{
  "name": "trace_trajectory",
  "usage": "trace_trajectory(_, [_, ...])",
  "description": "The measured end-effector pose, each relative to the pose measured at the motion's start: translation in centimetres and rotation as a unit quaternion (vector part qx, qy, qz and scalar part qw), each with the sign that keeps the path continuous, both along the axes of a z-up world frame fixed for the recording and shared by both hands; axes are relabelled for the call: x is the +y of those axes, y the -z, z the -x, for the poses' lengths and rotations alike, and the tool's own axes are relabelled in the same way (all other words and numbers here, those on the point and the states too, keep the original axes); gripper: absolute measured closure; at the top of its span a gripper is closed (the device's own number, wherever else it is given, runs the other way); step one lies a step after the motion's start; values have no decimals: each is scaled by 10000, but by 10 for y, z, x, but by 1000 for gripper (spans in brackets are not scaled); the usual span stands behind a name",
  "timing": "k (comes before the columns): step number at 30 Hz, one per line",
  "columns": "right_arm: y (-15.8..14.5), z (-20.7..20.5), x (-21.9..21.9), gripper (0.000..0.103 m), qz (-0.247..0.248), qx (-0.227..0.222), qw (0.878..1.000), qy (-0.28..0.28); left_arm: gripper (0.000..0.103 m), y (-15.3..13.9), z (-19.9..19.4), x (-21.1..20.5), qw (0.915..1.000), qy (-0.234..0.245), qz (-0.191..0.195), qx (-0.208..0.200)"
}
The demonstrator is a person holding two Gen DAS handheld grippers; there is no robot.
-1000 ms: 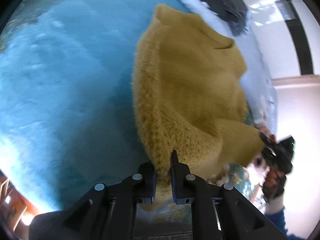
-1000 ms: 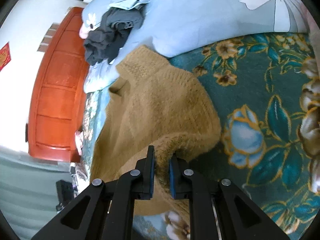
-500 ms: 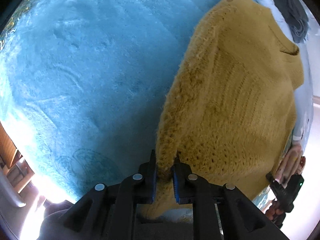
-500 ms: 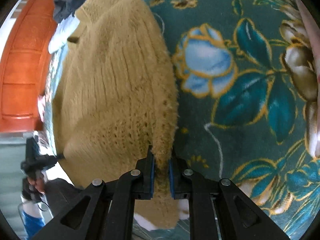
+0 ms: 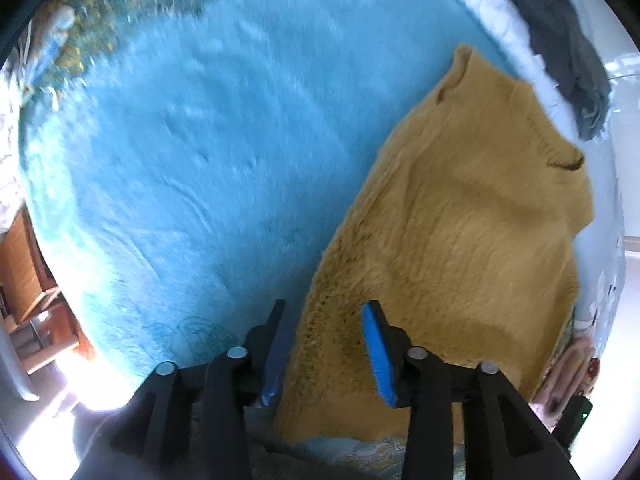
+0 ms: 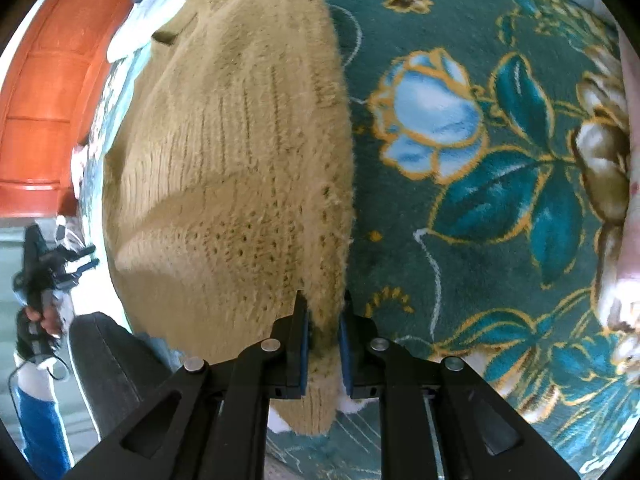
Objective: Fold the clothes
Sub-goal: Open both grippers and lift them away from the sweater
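Your left claw (image 5: 326, 344) has sprung apart off the mustard knit sweater (image 5: 460, 240), which now lies flat on the floral blanket (image 6: 500, 208), while your right claw (image 6: 323, 340) still pinches its edge.

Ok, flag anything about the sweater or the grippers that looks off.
The grip is uneven: the left gripper stands open over the mustard sweater, while the right gripper is clamped on the sweater's edge. Nothing looks torn or spilled; a dark garment lies bunched past the collar.
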State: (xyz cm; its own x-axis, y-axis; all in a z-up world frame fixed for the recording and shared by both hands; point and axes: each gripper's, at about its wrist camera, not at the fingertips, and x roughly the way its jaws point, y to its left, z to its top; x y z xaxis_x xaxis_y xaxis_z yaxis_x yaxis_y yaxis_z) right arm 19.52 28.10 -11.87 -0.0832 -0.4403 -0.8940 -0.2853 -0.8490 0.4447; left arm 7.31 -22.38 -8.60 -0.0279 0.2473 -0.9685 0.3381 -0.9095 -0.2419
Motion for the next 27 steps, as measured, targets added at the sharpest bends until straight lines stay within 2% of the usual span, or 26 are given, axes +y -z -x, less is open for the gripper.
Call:
trace_trajectory(4, [-11,0,-4,88,-257,-35,9993,-280,53,-26,1,-5,9994,-40,74,349])
trace_trajectory(7, [-21,1,-3,82,-488,-19,9979,-420,48,-38,2,-13,9984,-75,60,562])
trace_trajectory(10, [-38,6,-1,78,-765,249,9957,-453,48,-46,9,-7,9969,-1,74,782])
trace_trajectory(13, [-56,17,-1,67,-870,635,9933,-426,48,-49,12,-5,9950,207,148,964])
trace_trajectory(15, [-63,34,-6,65,-1054,783,9900,-519,48,-53,18,3,9910,377,191,1273])
trace_trajectory(18, [-79,63,-18,62,-1279,1142,9834,-598,47,-52,35,16,9851,723,212,1547])
trace_trajectory(22, [-95,111,-38,56,-1562,1551,9716,-865,44,-41,69,39,9777,1339,402,1567])
trace_trajectory(25, [-103,144,-45,56,-1987,1729,9570,-1219,44,-29,99,55,9716,1687,428,1607])
trace_trajectory(27, [-106,165,-46,56,-2245,1844,9463,-1416,44,-21,121,59,9693,1792,313,1655])
